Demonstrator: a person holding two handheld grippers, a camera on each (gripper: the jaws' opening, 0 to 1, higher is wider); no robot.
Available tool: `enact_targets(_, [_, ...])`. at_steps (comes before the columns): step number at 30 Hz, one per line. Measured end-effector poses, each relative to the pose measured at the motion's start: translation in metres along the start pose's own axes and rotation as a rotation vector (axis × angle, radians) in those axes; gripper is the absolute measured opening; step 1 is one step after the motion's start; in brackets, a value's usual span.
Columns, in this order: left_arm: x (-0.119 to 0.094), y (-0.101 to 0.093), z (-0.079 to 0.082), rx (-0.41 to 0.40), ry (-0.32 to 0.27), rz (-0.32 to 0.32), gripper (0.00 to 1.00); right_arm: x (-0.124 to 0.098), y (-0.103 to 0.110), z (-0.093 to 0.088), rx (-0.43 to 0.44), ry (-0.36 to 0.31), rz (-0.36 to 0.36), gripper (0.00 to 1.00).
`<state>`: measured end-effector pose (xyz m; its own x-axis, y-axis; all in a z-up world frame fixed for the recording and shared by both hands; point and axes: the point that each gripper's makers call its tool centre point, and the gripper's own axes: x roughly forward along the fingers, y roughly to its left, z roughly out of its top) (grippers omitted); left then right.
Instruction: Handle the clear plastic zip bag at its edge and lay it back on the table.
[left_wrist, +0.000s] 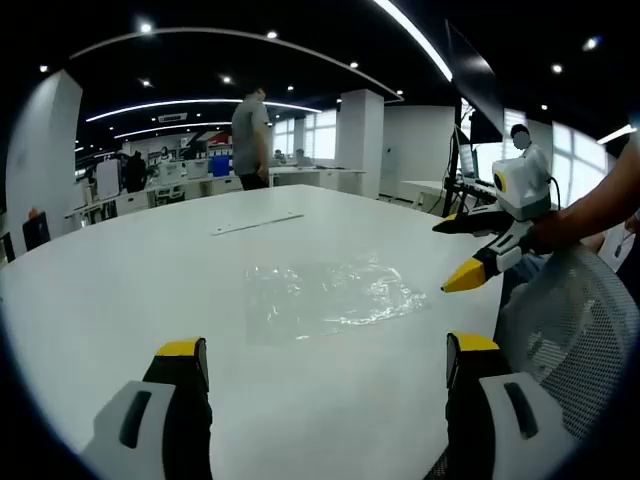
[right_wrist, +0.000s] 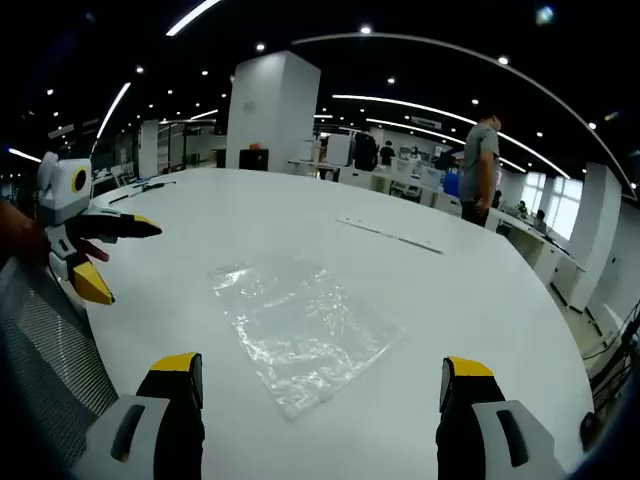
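Right gripper view first: nearest me, my right gripper (right_wrist: 318, 400) shows its two yellow-tipped black jaws spread wide with nothing between them, hovering above the broad white oval tabletop (right_wrist: 500, 300). Just ahead of them the clear, crinkled plastic zip bag (right_wrist: 300, 330) lies flat on that tabletop, one corner pointing back toward my jaws. I judge it to be very light, limp and slick; it will sag and fold the moment it is lifted, and a grip in the middle would only bunch the film. The stiffer strip along its near edge looks like the best place to pinch, though I cannot tell for sure that this is the zip. At the left of this view my left gripper (right_wrist: 100, 255) hangs off the table's edge, jaws parted and holding nothing.

In the left gripper view, the left jaws stand apart and empty at the bottom, and the bag (left_wrist: 325, 295) rests a little further out on the tabletop (left_wrist: 150, 260). The right gripper (left_wrist: 480, 250) enters from the right, near the bag but not touching it. Beyond the bag lies a long thin pale strip (right_wrist: 390, 235). Far behind, a person in a grey shirt (left_wrist: 250, 135) stands among office desks.
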<state>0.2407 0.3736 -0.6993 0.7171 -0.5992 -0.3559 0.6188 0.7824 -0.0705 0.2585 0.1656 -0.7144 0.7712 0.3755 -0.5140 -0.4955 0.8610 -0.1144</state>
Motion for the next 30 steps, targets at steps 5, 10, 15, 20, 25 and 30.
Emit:
enact_targets(5, [-0.0012, 0.0008, 0.002, 0.01, -0.009, 0.009, 0.99, 0.0002, 0.0009, -0.001, -0.001, 0.005, 0.002, 1.0])
enact_targets(10, [-0.0013, 0.0015, 0.0006, 0.006, -0.007, 0.009, 0.99, -0.0001, 0.0015, -0.0012, 0.0, 0.007, 0.003, 1.0])
enact_targets(15, [-0.0018, -0.0007, 0.0032, 0.013, -0.01, 0.01, 0.99, -0.0007, 0.001, -0.0015, 0.0, 0.009, 0.001, 1.0])
enact_targets(20, [-0.0019, -0.0009, 0.0036, 0.016, -0.012, 0.006, 0.99, -0.0002, -0.0006, -0.0052, 0.005, 0.022, -0.001, 1.0])
enact_targets(25, [-0.0018, -0.0028, 0.0038, 0.022, -0.01, 0.001, 0.99, -0.0008, -0.0009, -0.0056, 0.003, 0.028, -0.003, 1.0])
enact_targets(30, [-0.0018, -0.0003, 0.0026, 0.021, -0.009, 0.004, 0.99, 0.0008, 0.0007, -0.0082, 0.005, 0.041, 0.006, 0.98])
